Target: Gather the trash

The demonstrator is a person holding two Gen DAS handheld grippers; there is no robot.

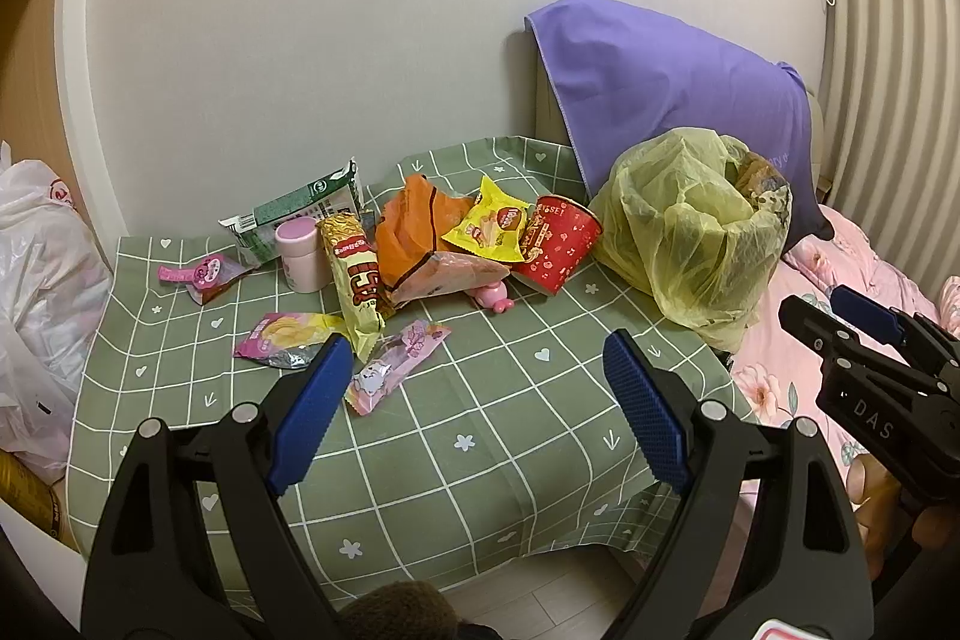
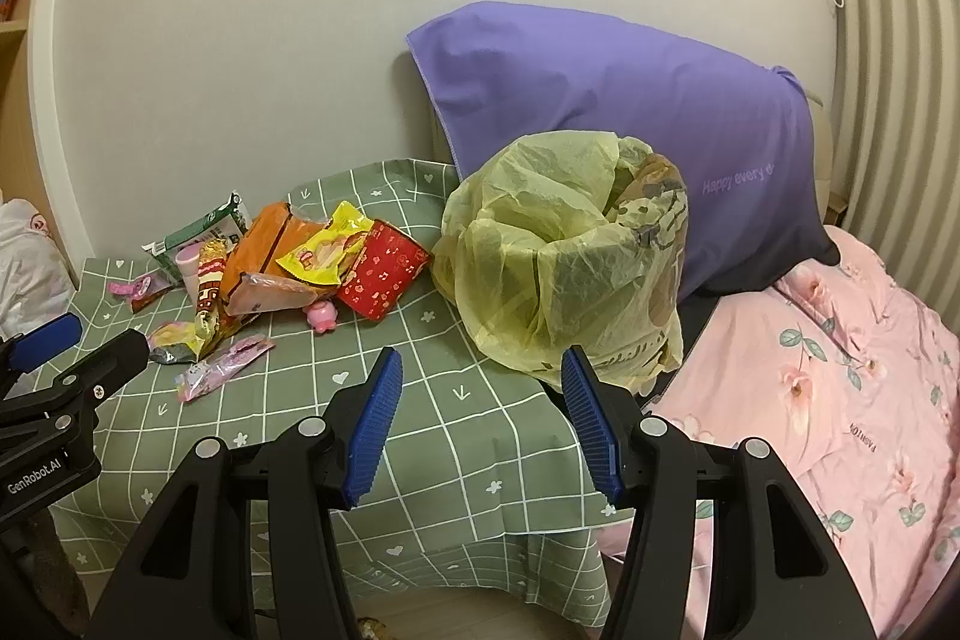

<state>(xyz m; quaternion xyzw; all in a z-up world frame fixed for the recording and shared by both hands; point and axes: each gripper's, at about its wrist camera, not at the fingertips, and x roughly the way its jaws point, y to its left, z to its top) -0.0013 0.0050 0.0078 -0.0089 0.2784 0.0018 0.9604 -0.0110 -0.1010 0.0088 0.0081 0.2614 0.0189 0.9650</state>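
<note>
Both tools hang back from the table here, nothing taken yet. The left gripper has its jaws spread wide and empty, aimed at the litter left of the yellow bin bag. The right gripper, also parted and empty, points at the bag's near side. Just left of the bag lies the red paper cup on its side, then a yellow wrapper, an orange packet and a long gold wrapper. Nearest the left gripper is the pink wrapper. These look feather-light, crinkly and slick, so a pinch on a flat sealed edge seems wisest. The cup would likely crush; grip its rim gently.
</note>
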